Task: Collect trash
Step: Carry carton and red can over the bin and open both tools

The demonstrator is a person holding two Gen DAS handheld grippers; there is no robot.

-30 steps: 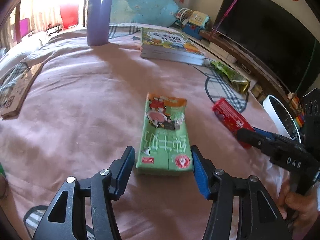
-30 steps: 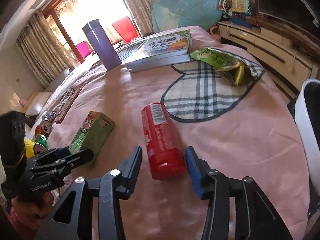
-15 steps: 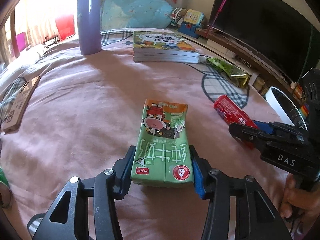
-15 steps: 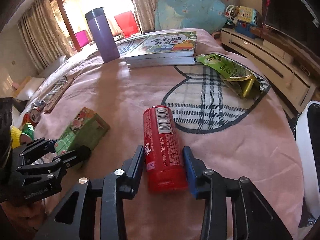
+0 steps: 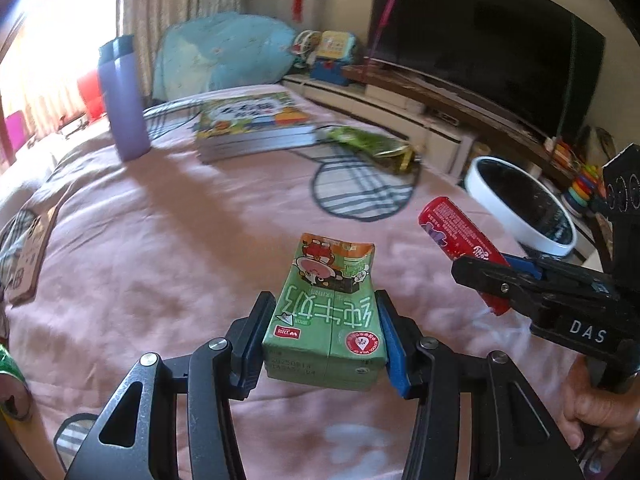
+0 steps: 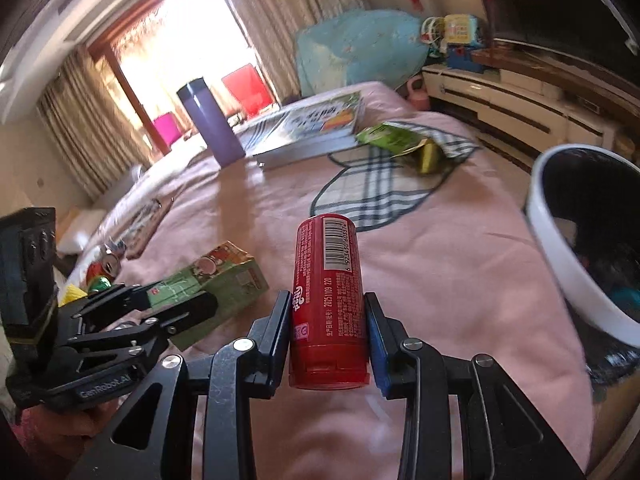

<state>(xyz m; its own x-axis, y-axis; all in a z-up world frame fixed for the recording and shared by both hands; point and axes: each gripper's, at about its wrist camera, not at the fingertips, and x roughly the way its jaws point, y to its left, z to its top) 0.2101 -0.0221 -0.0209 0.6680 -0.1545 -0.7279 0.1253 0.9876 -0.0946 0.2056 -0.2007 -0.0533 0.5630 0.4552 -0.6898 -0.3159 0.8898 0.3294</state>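
My left gripper (image 5: 325, 334) is shut on a green milk carton (image 5: 326, 312) and holds it above the pink bedspread; the carton also shows in the right wrist view (image 6: 216, 280). My right gripper (image 6: 327, 332) is shut on a red cylindrical tube (image 6: 328, 300), lifted off the bed; the tube also shows in the left wrist view (image 5: 460, 236). A white-rimmed trash bin (image 6: 560, 264) stands beside the bed to the right, also seen in the left wrist view (image 5: 480, 168). A green snack wrapper (image 6: 396, 140) lies on the plaid patch further back.
A purple flask (image 5: 122, 100) and a stack of books (image 5: 252, 124) stand at the far side of the bed. A TV (image 5: 480, 48) and low cabinet (image 6: 512, 100) run along the right. Small cans (image 6: 104, 272) lie at the left edge.
Both grippers closed on their items and lifted them off the bed. Both views swung right, bringing the trash bin closer.
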